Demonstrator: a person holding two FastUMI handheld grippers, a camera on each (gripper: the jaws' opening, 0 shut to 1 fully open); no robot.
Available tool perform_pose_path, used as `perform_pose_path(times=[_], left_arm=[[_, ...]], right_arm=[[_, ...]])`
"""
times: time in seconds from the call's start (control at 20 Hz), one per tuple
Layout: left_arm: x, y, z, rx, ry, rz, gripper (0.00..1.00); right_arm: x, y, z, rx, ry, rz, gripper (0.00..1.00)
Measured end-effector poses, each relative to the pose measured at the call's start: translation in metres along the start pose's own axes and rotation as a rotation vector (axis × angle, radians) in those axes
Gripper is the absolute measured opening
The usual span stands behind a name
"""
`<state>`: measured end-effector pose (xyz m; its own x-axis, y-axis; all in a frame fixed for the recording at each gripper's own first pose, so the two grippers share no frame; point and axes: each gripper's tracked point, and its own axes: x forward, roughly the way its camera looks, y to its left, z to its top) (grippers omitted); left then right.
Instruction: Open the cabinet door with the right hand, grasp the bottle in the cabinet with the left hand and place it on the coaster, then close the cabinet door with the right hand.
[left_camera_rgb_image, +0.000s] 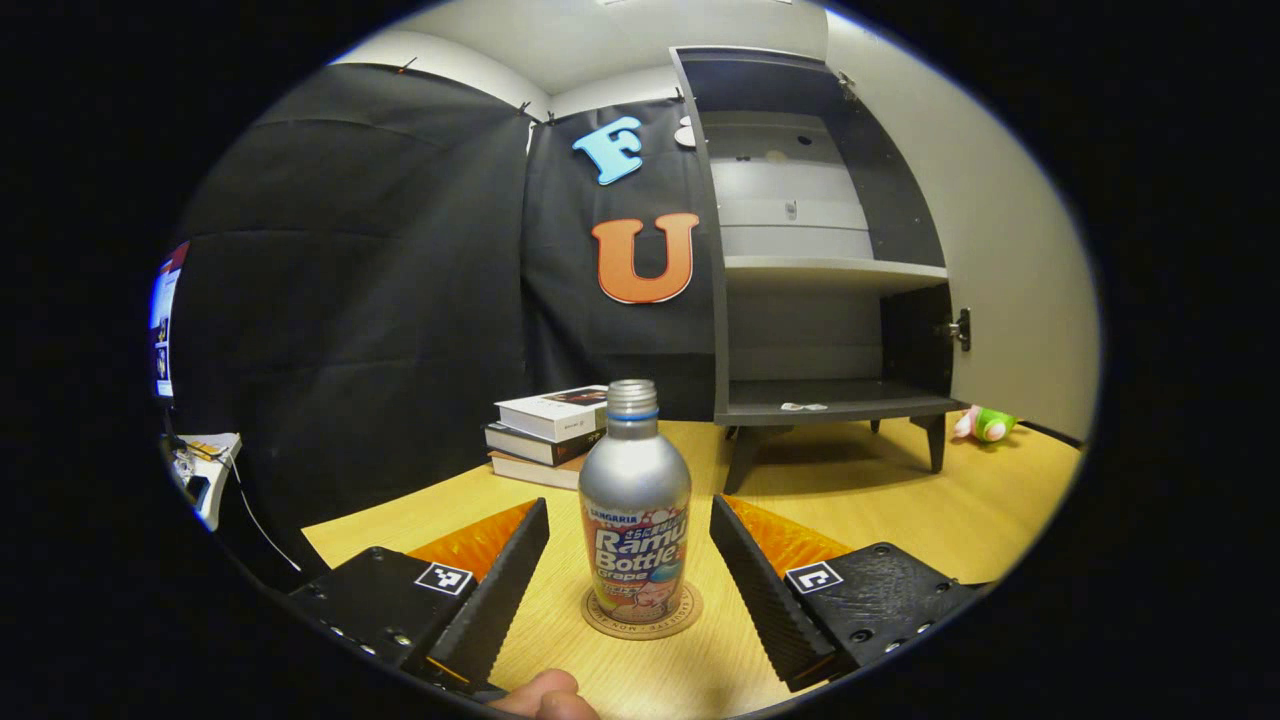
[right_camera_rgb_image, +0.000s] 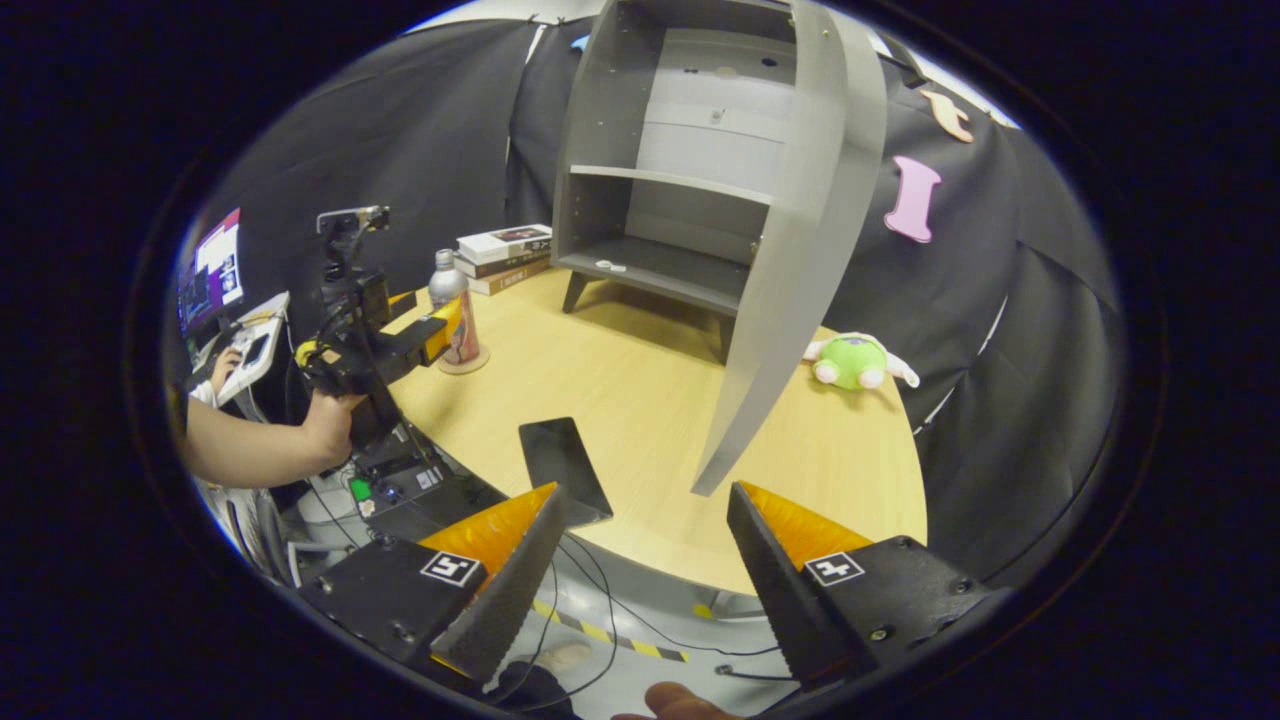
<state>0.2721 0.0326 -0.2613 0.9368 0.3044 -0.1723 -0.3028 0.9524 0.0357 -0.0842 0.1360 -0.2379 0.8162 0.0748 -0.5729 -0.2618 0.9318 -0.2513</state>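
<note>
Bottle stood on coaster, tabletop. Left gripper fingers wide open, flanking bottle, no contact. Right gripper open, empty. Cabinet door open. Risk: careless left withdrawal could tip bottle.

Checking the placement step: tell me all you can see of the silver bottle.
The silver metal bottle has a rounded shoulder, a threaded neck with a blue ring, no cap visible, and a colourful printed label. It stands upright on the round brown coaster on the wooden table, between the left gripper's open fingers, which stand clear of it.
</note>
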Motion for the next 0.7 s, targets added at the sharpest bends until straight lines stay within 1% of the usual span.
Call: perform_pose_path(times=[0.1, 0.15, 0.2, 0.25, 0.3, 0.35, 0.4, 0.45, 0.5, 0.55, 0.6, 0.7], left_arm=[[-0.019, -0.007, 0.025, 0.023, 0.005, -0.03, 0.98], [-0.03, -0.012, 0.039, 0.019, 0.015, -0.053, 0.98], [-0.039, -0.019, 0.057, 0.018, 0.019, -0.076, 1.0], [-0.049, -0.026, 0.079, 0.018, 0.024, -0.105, 0.98], [-0.055, -0.033, 0.101, 0.022, 0.02, -0.135, 0.97], [-0.062, -0.043, 0.124, 0.031, 0.015, -0.17, 1.0], [-0.07, -0.05, 0.15, 0.052, -0.007, -0.195, 1.0], [-0.075, -0.056, 0.178, 0.07, -0.034, -0.214, 0.97], [-0.08, -0.063, 0.202, 0.064, -0.055, -0.231, 0.98], [-0.086, -0.068, 0.223, 0.036, -0.085, -0.247, 0.98], [-0.089, -0.075, 0.24, 0.004, -0.109, -0.262, 0.98], [-0.094, -0.089, 0.262, -0.006, -0.13, -0.299, 0.97]], right_arm=[[-0.007, -0.001, 0.012, 0.025, -0.042, -0.014, 1.0], [-0.012, -0.007, 0.022, 0.035, -0.073, -0.035, 1.0], [-0.02, -0.013, 0.034, 0.052, -0.111, -0.06, 1.0], [-0.028, -0.021, 0.045, 0.074, -0.147, -0.086, 1.0], [-0.037, -0.029, 0.056, 0.101, -0.182, -0.111, 1.0], [-0.046, -0.037, 0.065, 0.121, -0.211, -0.129, 1.0], [-0.054, -0.041, 0.072, 0.136, -0.235, -0.145, 1.0], [-0.061, -0.047, 0.075, 0.146, -0.245, -0.159, 1.0], [-0.07, -0.05, 0.08, 0.144, -0.264, -0.169, 1.0], [-0.081, -0.061, 0.087, 0.127, -0.285, -0.201, 1.0], [-0.094, -0.077, 0.093, 0.103, -0.306, -0.259, 1.0], [-0.121, -0.104, 0.106, 0.091, -0.352, -0.353, 1.0]])
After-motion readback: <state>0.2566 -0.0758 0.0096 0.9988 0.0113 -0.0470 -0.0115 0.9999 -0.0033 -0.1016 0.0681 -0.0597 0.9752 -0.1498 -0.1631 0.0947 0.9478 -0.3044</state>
